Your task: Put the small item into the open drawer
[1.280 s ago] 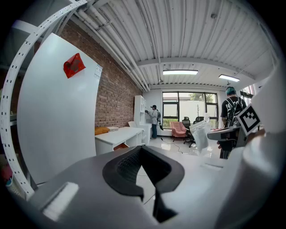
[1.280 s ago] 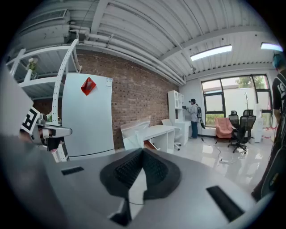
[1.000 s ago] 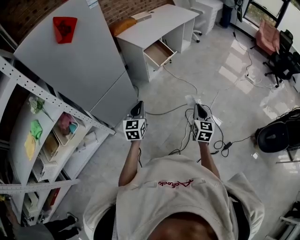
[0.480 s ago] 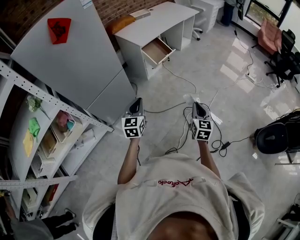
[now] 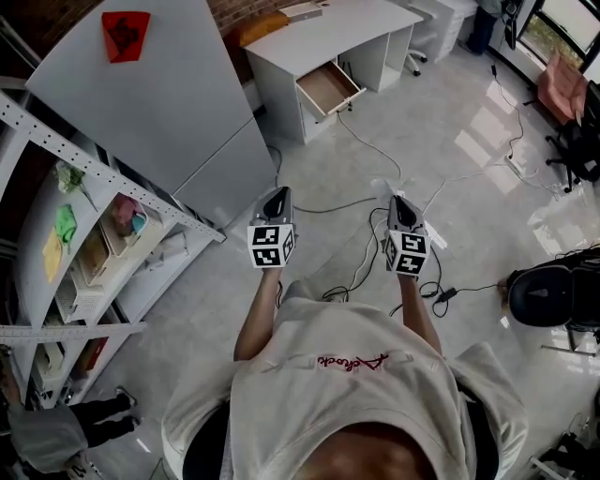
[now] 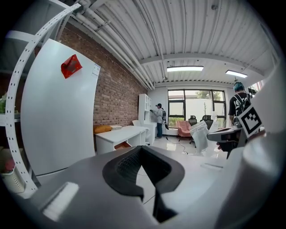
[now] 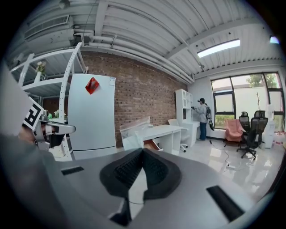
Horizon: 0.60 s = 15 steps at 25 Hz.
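- L gripper [image 5: 277, 194]: out in front of me at chest level, jaws together, nothing between them.
- R gripper [image 5: 400, 199]: level with the L one and well apart from it, jaws clamped on the bag [image 7: 133, 134].
- Bag is small, clear plastic. It sticks up past the R jaw tips and is held over the floor, nowhere near the desk yet.
- Floor under and just ahead of both grippers: loose black cables [image 5: 361, 267] on pale tile.
- To my L: white shelf rack [image 5: 89, 159] with small coloured bits in trays, can't tell what they are.
- Past the rack: tall white cabinet [image 5: 159, 112] with a red tag [image 5: 125, 35] near its top.
- Beyond that, against the brick wall: white desk [image 5: 323, 28] with an orange cushion [image 5: 262, 26] on its L end.
- Drawer [image 5: 328, 87] hangs pulled out of the desk front, wood-coloured inside. I see nothing in it from here.
- Far end by the windows: a person [image 7: 202, 118] facing white shelves, pink chair [image 7: 233, 129] nearby.
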Tool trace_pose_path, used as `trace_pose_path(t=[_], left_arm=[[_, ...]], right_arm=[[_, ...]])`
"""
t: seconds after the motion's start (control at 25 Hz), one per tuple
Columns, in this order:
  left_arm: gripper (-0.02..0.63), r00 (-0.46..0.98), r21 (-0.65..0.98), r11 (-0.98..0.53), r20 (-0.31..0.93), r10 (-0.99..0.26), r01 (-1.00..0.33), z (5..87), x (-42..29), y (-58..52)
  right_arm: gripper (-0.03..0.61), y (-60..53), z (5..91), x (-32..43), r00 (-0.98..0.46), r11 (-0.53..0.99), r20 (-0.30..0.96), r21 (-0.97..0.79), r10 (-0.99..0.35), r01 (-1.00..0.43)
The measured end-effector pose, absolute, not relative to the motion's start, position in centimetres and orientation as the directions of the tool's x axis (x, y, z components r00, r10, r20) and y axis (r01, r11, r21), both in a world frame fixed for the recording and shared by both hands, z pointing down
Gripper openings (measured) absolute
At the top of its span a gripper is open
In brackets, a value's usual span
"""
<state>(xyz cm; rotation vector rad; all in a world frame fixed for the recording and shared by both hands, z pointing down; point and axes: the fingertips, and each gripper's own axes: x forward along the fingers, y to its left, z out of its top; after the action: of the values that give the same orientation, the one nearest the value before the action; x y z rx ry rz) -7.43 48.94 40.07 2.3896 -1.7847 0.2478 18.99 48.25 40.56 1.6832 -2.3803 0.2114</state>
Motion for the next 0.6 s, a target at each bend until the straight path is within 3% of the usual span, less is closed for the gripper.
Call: trace_pose_path(t=[0.6], left_arm=[[0.009,0.271,0.016,-0.276,0.241,-0.932,-0.961,41.2,-6.7,45.0]], right_arm=[[0.011,43.7,41.8,18.6,-0.351,0.363,0.269,-0.003,-0.897,-0.932]])
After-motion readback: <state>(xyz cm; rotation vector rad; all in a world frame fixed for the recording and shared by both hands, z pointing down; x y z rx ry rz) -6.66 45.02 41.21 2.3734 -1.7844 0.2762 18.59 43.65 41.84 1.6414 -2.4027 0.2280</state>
